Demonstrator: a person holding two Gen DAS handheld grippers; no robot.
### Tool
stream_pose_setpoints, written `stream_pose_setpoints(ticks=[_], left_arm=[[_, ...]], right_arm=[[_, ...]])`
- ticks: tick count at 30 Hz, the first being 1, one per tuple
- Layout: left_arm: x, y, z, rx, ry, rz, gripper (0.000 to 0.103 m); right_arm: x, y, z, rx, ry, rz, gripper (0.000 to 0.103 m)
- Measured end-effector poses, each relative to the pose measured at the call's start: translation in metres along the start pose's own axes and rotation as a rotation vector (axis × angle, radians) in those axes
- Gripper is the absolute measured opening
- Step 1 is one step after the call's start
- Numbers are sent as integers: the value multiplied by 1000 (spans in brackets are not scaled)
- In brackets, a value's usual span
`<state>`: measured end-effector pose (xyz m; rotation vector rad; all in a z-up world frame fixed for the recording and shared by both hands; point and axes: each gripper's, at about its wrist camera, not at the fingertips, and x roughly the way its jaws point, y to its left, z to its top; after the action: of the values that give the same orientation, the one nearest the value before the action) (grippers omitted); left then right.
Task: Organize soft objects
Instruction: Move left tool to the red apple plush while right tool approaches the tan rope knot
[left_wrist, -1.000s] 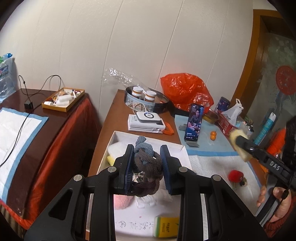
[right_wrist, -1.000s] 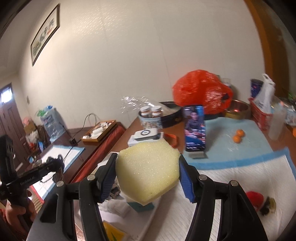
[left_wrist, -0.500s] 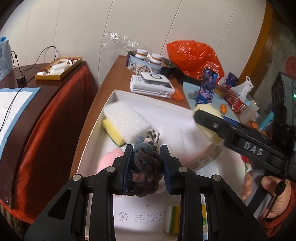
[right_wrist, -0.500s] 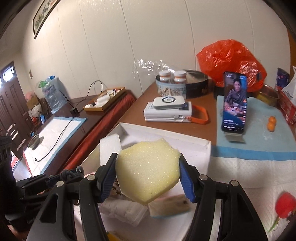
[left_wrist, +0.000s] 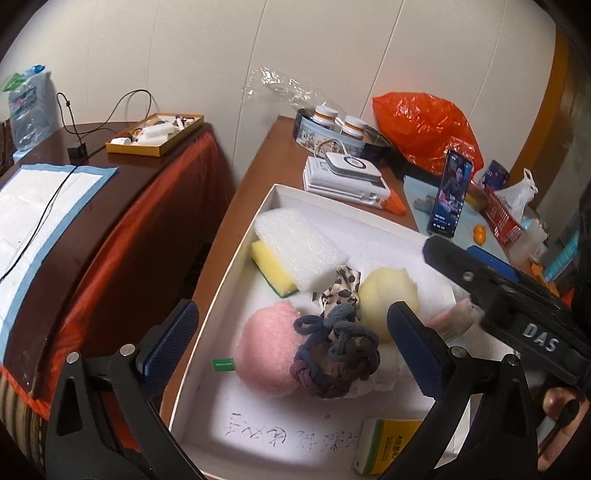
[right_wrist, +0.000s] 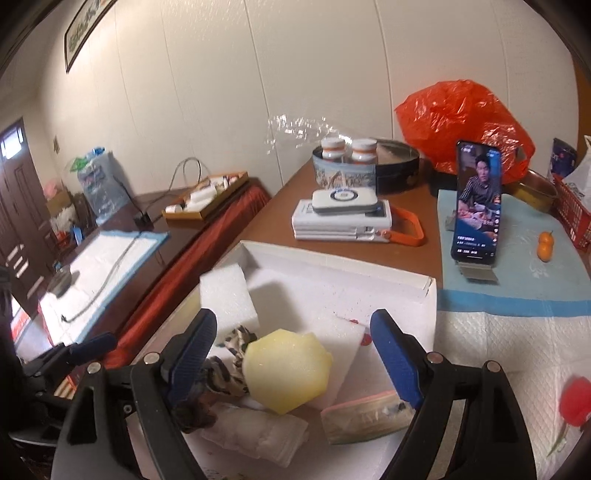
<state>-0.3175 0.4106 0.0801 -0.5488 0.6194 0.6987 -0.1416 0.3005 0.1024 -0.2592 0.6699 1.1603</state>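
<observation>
A white box (left_wrist: 236, 266) on the brown table holds soft things. My left gripper (left_wrist: 291, 332) is open above it; a knotted grey-purple rope bundle (left_wrist: 334, 363) lies free between the fingers, against a pink puff (left_wrist: 266, 354). My right gripper (right_wrist: 295, 347) is open too; the pale yellow sponge (right_wrist: 288, 369) lies free in the box between its fingers and also shows in the left wrist view (left_wrist: 388, 295). A white foam block (left_wrist: 299, 247) rests on a yellow-green sponge (left_wrist: 273, 273). A spotted cloth (left_wrist: 340, 288) lies in the middle.
Behind the box (right_wrist: 332, 266) are a stack of white devices (right_wrist: 343, 218), a round tin with jars (right_wrist: 362, 166), an orange bag (right_wrist: 461, 125) and a standing phone (right_wrist: 476, 203). A red plush toy (right_wrist: 574, 402) lies on the white pad at right. A yellow-green small box (left_wrist: 384, 443) lies in the box front.
Both grippers have opened. The rope bundle has dropped from the left gripper and the yellow sponge from the right, both now lying in the white box.
</observation>
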Motion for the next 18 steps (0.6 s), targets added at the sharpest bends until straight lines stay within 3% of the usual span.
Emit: stream_pose_setpoints(ticks=[18], left_arm=[[-23, -19, -15, 7, -10, -7, 103]], right_arm=[[-45, 16, -11, -7, -58, 8, 86]])
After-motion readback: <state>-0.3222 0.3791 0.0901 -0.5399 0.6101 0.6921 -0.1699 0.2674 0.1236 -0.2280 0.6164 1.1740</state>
